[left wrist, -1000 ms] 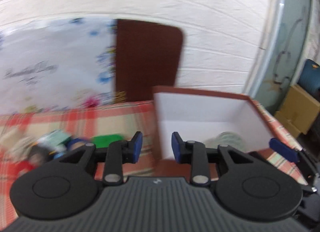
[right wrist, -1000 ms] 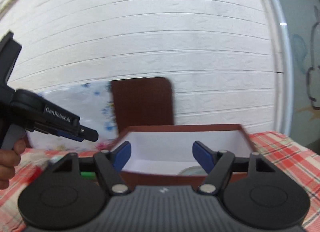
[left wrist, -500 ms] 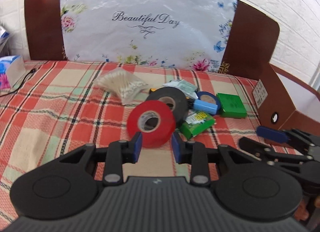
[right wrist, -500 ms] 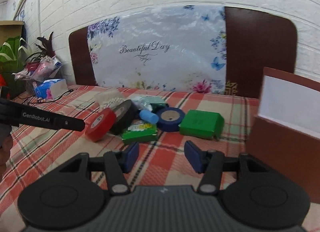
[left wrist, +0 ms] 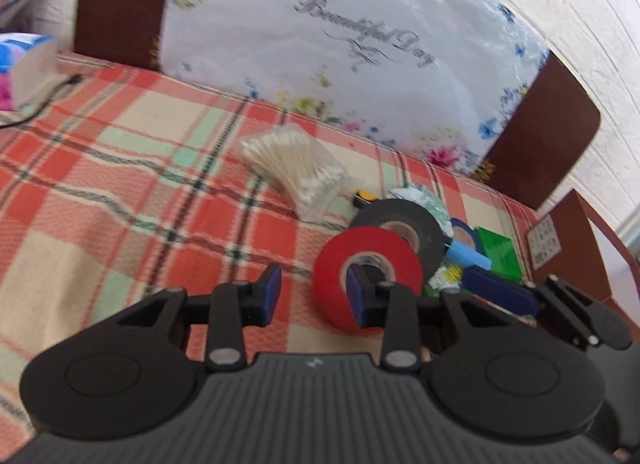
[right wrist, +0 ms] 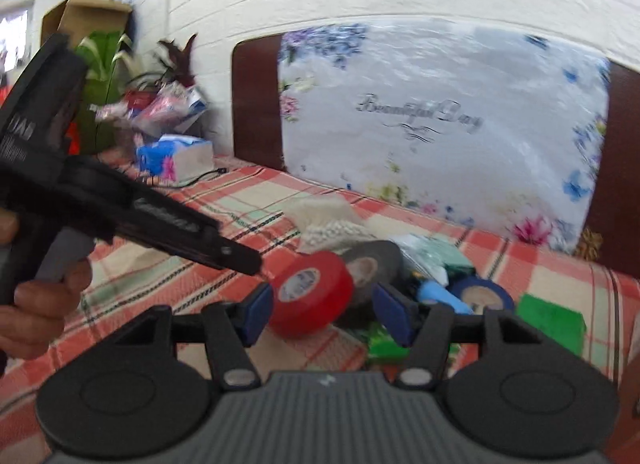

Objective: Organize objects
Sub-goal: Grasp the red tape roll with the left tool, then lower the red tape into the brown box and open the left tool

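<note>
A red tape roll stands on edge on the plaid cloth, leaning on a black tape roll. My left gripper is open, its right finger in front of the red roll's hole, its left finger beside the roll. My right gripper is open just before the red roll, which sits between its fingers in view. A blue tape roll, a green box and a bag of cotton swabs lie close by.
A brown box with white inside stands at the right. A floral headboard backs the bed. A tissue box and a black cable lie at the far left.
Both grippers swung from the brown box to the pile and came in close on the red tape roll. The left gripper's fingers have opened wider.
</note>
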`<state>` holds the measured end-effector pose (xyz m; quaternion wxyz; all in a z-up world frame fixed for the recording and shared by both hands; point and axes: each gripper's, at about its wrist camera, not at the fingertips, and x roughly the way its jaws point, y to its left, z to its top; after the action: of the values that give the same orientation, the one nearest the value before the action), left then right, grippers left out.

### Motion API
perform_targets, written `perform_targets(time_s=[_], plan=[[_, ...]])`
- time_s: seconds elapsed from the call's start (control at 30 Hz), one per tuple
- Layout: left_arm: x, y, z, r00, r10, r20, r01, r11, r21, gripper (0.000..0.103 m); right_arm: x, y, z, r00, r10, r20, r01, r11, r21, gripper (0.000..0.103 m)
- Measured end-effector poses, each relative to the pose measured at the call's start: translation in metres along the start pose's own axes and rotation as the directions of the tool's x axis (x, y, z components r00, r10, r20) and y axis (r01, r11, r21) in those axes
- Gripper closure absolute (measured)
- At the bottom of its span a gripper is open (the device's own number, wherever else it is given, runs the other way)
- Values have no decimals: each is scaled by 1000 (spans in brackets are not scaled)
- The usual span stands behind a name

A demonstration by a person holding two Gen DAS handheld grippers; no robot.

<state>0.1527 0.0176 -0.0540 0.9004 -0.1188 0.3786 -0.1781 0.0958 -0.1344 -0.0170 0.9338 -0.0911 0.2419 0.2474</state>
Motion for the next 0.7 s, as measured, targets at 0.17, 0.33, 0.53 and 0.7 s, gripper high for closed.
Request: perform_targets(time_s=[0.17,0.33,0.53,0.7], plan=[[29,0,2,997,-33,-64,36,998,49,60,20,31,-12,998,-57,-28,51,979,-196,20],[35,-6,-3,999,-31,-44,35,996,86,73,45,42,-16,995,-104,-3,97,940,-328,30],[-15,-29,-6,996,-85,17,83,991,107,77,7,41,-12,994,-103,42,111,961,-254,31],[-41,-109,4,982,-179,65,157,953,258,77,-64,20,-10,949,-258,183,288,943,-165,31]])
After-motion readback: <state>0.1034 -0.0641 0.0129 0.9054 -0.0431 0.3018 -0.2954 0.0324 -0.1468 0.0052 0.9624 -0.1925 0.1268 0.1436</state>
